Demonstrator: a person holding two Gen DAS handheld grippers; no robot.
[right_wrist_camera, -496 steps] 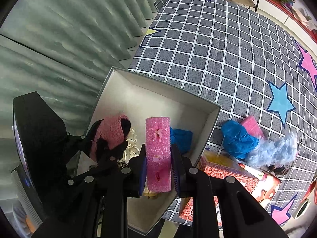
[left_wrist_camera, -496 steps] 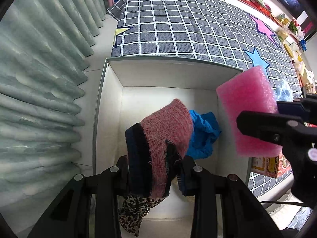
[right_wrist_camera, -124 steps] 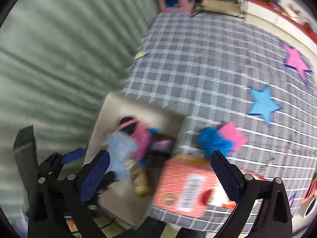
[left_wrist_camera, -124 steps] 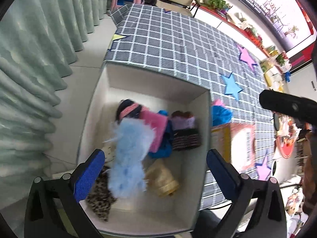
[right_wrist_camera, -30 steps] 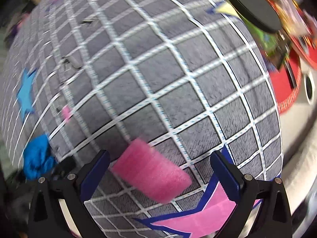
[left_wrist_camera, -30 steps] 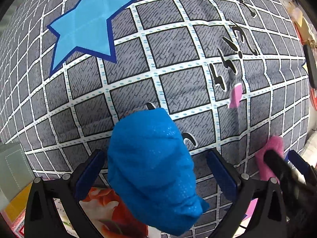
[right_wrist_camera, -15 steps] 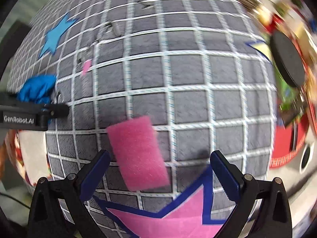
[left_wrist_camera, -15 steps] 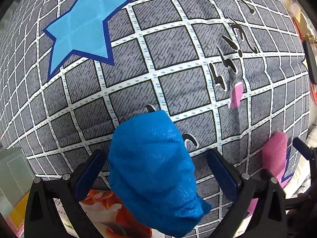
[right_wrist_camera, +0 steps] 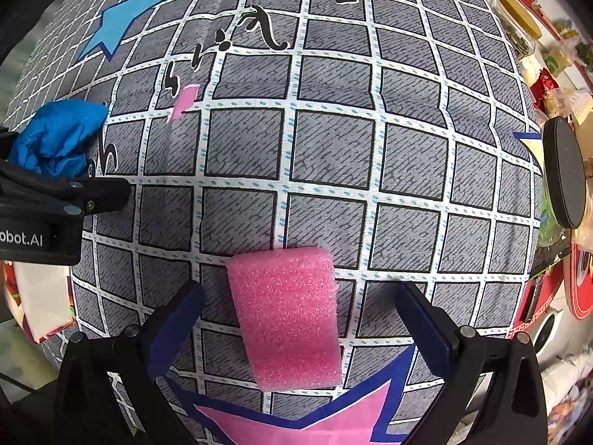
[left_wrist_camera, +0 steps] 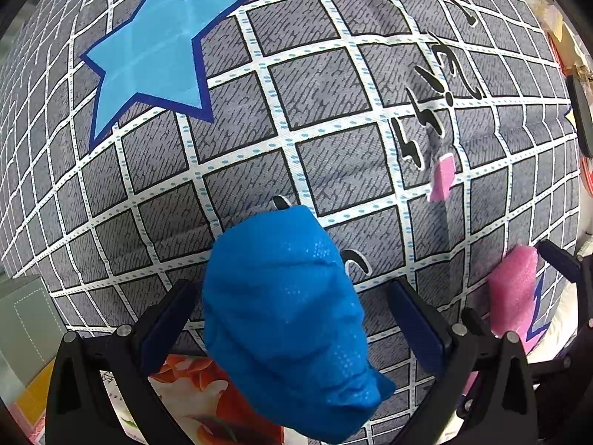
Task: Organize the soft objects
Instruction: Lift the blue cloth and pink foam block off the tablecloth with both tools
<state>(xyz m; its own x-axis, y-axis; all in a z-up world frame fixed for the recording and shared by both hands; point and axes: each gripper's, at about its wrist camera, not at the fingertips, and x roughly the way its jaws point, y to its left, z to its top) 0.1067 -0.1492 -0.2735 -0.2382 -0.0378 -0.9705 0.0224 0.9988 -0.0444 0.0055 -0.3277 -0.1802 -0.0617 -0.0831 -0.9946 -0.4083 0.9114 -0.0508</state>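
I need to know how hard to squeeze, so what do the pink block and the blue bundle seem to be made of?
The pink block looks like soft open-cell foam: a matte, grainy, speckled surface with rounded edges. The blue bundle looks like thin non-woven or mesh fabric, crumpled, with a dotted embossed texture and a slight sheen; the exact fibre cannot be told. Both lie on the woven checked cloth.

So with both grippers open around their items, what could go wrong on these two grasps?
The blue cloth is a loose bunch lying partly over the printed box; the left gripper may pinch only a fold, so it could slip or drag. The pink foam block sits askew between the right gripper fingers and may twist when squeezed. The grippers are close together and could bump.
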